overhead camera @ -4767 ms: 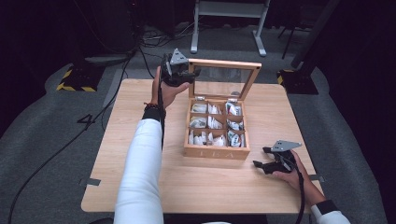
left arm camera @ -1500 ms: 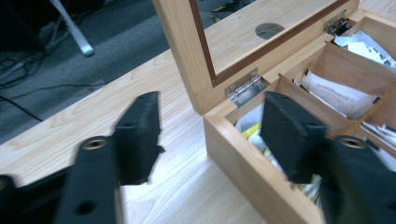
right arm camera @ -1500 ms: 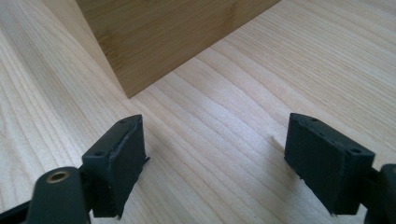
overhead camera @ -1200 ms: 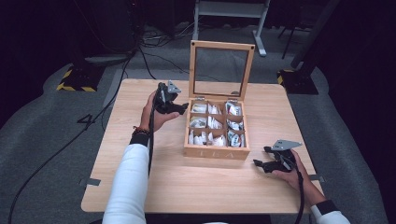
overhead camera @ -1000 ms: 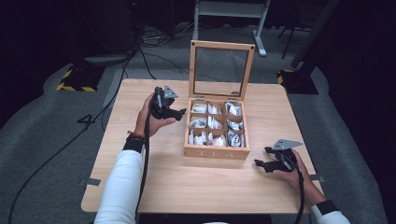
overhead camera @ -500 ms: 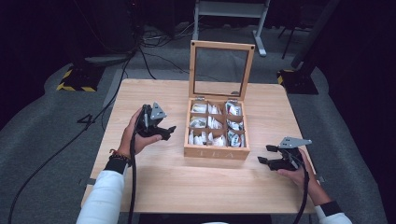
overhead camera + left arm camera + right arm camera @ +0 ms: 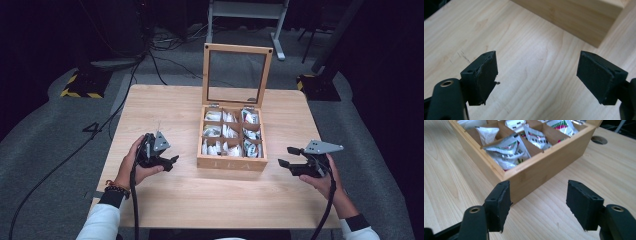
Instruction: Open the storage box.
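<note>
Flanking the wooden box (image 7: 231,162), both grippers gape empty; sachet (image 7: 507,151) print stays unreadable.

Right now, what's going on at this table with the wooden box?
A person sits at a wooden table with a gripper in each hand. The wooden tea box stands in the middle with its glass lid upright, its compartments filled with sachets. The left gripper hovers left of the box, jaws open and empty. The right gripper sits to the box's right, aimed at its corner; its jaws have just been closing, with nothing between them.
</note>
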`<action>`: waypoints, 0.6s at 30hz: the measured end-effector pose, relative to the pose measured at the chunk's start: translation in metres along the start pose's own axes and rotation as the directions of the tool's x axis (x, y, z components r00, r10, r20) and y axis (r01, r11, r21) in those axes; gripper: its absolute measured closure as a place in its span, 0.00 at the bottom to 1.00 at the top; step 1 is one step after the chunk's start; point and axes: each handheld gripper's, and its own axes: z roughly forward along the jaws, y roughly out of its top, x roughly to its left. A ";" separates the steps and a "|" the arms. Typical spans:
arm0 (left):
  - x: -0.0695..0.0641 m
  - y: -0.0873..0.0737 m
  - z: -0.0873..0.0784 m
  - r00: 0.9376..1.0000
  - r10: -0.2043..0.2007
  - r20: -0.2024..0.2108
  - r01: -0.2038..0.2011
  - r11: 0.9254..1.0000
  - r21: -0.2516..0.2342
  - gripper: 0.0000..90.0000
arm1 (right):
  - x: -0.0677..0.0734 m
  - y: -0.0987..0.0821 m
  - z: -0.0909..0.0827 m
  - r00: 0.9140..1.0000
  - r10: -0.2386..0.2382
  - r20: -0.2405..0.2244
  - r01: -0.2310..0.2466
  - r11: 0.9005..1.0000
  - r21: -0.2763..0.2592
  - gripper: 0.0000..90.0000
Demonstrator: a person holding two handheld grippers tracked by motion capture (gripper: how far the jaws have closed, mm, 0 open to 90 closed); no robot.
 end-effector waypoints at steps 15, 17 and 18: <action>-0.024 -0.030 -0.002 0.999 0.007 0.050 -0.008 1.000 0.030 0.19 | 0.016 0.040 0.015 0.997 -0.060 -0.048 0.058 0.997 -0.047 0.45; -0.028 -0.035 -0.001 0.999 0.002 0.051 -0.004 0.999 0.033 0.19 | 0.019 0.046 0.020 0.996 -0.067 -0.056 0.064 0.997 -0.051 0.45; -0.029 -0.038 -0.001 0.999 0.006 0.049 -0.008 0.999 0.040 0.19 | 0.022 0.050 0.024 0.996 -0.070 -0.060 0.067 0.996 -0.051 0.45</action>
